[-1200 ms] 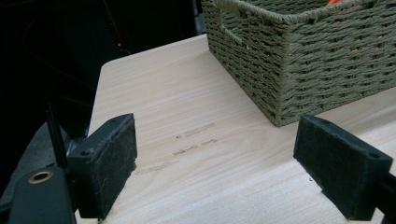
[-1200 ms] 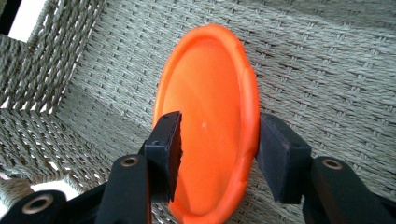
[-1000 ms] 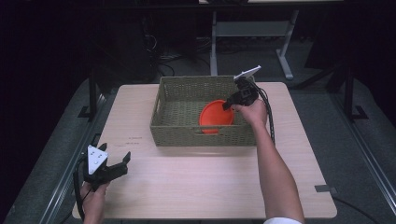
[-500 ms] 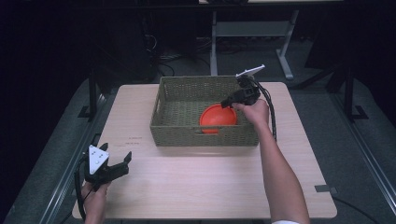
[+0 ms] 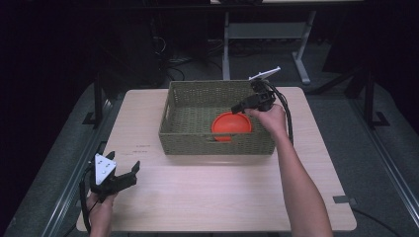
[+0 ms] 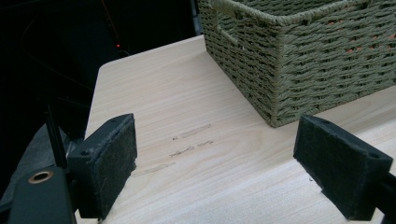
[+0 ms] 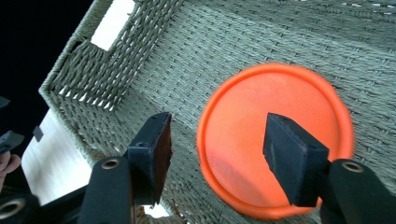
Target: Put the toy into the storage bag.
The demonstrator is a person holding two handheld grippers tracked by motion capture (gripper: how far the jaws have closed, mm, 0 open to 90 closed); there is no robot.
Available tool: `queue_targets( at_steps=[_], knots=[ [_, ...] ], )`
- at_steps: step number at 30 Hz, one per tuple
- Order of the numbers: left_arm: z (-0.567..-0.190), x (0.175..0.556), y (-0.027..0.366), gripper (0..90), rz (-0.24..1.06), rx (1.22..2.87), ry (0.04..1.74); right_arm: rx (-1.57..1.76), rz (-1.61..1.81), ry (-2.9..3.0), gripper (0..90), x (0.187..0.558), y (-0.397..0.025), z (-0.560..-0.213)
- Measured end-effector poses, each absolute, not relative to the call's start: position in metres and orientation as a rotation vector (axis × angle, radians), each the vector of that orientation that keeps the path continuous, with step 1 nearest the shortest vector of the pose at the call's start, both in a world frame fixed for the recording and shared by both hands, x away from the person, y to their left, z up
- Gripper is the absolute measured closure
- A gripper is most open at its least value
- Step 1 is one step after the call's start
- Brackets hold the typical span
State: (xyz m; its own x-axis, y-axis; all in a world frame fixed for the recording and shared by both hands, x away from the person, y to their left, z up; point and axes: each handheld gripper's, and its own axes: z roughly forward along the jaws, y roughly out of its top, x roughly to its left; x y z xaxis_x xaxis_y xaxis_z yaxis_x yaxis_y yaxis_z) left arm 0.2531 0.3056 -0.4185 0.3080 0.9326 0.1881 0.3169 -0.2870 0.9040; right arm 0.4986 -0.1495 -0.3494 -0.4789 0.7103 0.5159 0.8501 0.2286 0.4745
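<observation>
Item 1. Orange plate (image 5: 230, 125): round, rimmed, plain orange. It lies flat on the floor of the woven basket (image 5: 188, 140), toward the near right part of it. No label or print is visible on the side that shows.

Item 2. Woven basket: rectangular, olive-green cord weave, with cut-out handle slots in its walls. It stands on the far middle of the table (image 5: 207, 192). It carries no tag or writing.

Item 3. Right gripper (image 5: 239, 107): held over the basket's right side, above the plate. In the right gripper view its jaws stand spread, one over the weave just beside the plate's rim, the other over the plate's face; they grip nothing. Whether the pads touch the plate cannot be told.

Item 4. Left gripper (image 5: 129, 174): at the near left corner of the table, well apart from the basket. Jaws spread wide, nothing between them.

Item 5. Table: pale wood top. It bears faint small marks (image 6: 191, 142) left of the basket, too faint to read.
</observation>
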Motion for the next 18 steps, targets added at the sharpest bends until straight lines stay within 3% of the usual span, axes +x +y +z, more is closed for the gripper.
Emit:
queue_targets(
  at_steps=[18],
  knots=[
    [-0.418, 0.253, 0.304, 12.7, 0.978, 1.777, 1.118, -1.380, -1.190, -2.263, 34.1, 0.478, -0.161, -0.335]
  ],
)
